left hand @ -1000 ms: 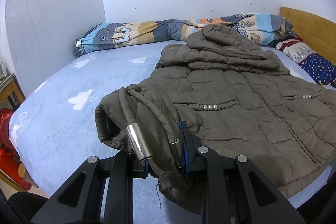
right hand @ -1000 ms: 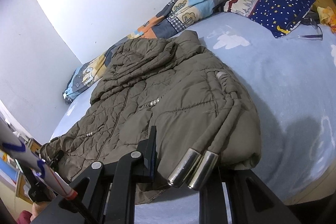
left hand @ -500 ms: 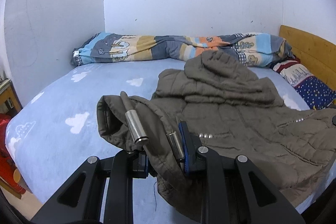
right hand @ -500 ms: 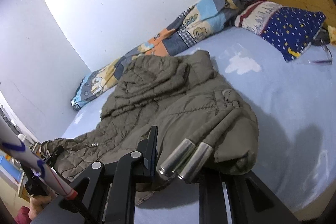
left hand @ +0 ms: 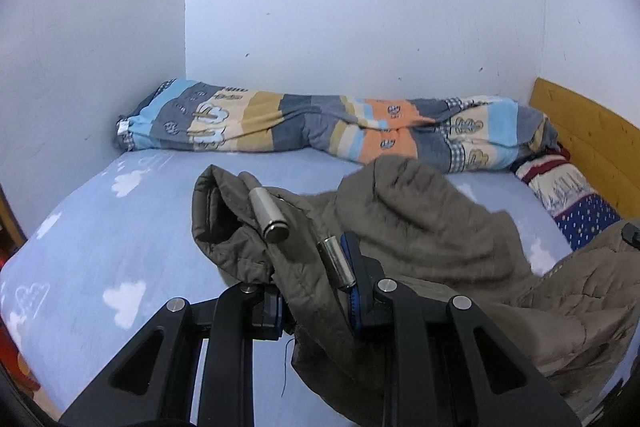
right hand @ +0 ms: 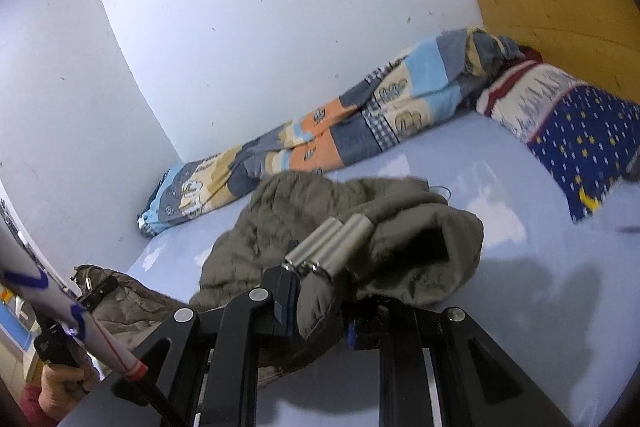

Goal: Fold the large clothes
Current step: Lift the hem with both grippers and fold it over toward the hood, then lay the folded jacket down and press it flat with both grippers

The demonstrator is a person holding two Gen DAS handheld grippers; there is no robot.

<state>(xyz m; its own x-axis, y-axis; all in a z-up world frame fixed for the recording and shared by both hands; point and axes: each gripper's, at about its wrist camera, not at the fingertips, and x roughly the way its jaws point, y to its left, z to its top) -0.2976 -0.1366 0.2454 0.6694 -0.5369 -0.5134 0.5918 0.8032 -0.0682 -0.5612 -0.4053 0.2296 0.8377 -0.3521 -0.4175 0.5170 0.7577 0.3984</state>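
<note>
An olive quilted jacket [left hand: 432, 227] hangs over the blue cloud-print bed [left hand: 100, 247], its hem lifted and its hood end still down. My left gripper [left hand: 316, 299] is shut on the hem's left corner, where metal cord ends [left hand: 272, 219] dangle. My right gripper [right hand: 320, 315] is shut on the jacket's [right hand: 280, 223] other hem corner, with two metal cord ends [right hand: 332, 247] beside it. The left gripper also shows at the left in the right wrist view [right hand: 96, 291].
A rolled patchwork quilt [left hand: 320, 131] lies along the far wall. A star-print pillow [right hand: 580, 123] rests by the wooden headboard [right hand: 560, 11] at the right. White walls close the back and left. The bed [right hand: 520, 267] edge is near me.
Both grippers have risen and moved toward the far wall with the jacket's hem. The jacket has lifted off the bed and folds over toward its hood.
</note>
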